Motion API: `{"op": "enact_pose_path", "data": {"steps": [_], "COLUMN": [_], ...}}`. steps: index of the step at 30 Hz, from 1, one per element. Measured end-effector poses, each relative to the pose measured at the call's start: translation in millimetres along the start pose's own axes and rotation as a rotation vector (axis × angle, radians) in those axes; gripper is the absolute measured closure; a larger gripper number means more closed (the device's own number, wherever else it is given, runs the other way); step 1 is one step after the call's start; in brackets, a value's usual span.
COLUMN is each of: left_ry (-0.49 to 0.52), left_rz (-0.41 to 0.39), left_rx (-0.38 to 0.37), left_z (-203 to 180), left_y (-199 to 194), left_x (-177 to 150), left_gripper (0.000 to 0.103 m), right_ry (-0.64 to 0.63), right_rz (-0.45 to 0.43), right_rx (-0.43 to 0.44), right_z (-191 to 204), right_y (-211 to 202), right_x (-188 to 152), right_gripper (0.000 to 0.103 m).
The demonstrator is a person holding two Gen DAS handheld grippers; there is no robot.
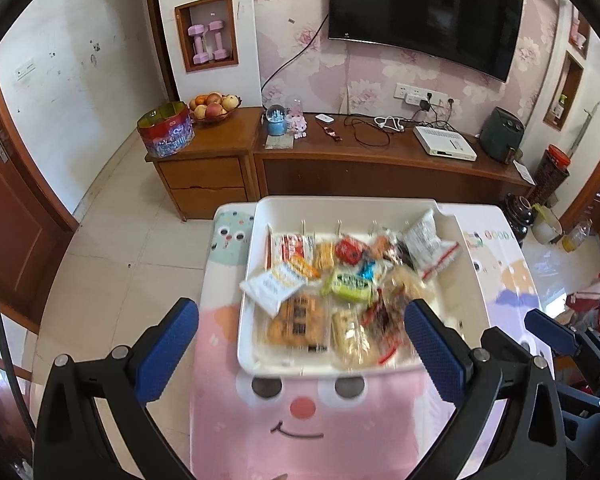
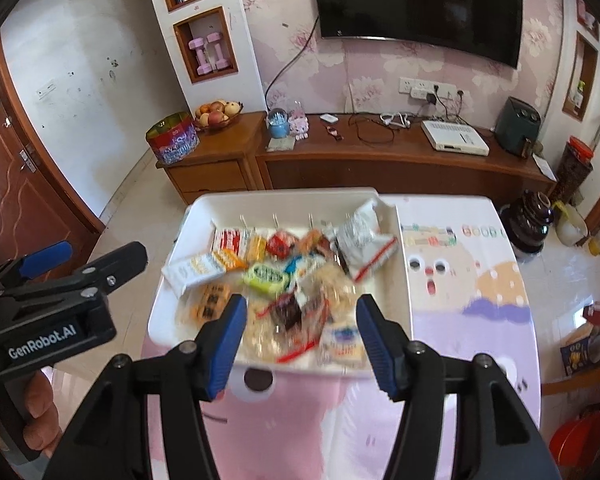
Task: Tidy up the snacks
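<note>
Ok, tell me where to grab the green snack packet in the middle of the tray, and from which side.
Take the green packet across its narrow width, near the middle, coming from above. It lies flat on top of the pile in the white tray, long axis running left to right, so its near and far edges look free for the fingers. Neighbouring wrappers crowd both ends. The frames are blurred, so this is a judgement.

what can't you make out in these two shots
- Snacks, both views: motion blur, labels unreadable.
- Tray near rim, right wrist view: hidden behind right gripper.
- Left gripper body: cut off by bottom edge.
- Table legs: out of view.
</note>
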State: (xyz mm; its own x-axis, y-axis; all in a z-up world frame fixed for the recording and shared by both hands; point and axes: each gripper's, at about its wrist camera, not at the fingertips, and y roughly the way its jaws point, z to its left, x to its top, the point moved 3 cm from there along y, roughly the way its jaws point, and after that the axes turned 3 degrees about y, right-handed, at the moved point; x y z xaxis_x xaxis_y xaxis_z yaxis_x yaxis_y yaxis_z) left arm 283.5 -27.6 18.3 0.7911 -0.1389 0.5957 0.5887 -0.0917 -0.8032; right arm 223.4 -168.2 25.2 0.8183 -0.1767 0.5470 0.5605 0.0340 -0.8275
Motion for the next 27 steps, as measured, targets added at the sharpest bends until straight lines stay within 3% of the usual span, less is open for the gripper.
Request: {"op": "enact_pose_path", "data": {"steps": [6,14,27], "left_ry": [0.017,0.025,0.024], "left_rz": [0.005,0.013,-0.003], "left_rx": [-0.043,-0.060,0.000], "left_z": [-5.6,-18.2,-37.2], "left_y": [-37.6,-83.7,-123.2], "left_x": [-42.3,-86.3,-106.8], "left_gripper": [0.001,0.001,0.001], "right_ry": [0.041,0.113,0.036], "right_rz": [0.001,-0.008,-0.025], "right_rx": [-0.017,-0.031,-0.043], "right_z": [-7.0,-17.6,-20.7], "right_y": [-39.3,-94.4,-136.1], "right_x": [-43.5,-77.7,-94.3], "right_gripper": [0.045,0.045,0.045]}}
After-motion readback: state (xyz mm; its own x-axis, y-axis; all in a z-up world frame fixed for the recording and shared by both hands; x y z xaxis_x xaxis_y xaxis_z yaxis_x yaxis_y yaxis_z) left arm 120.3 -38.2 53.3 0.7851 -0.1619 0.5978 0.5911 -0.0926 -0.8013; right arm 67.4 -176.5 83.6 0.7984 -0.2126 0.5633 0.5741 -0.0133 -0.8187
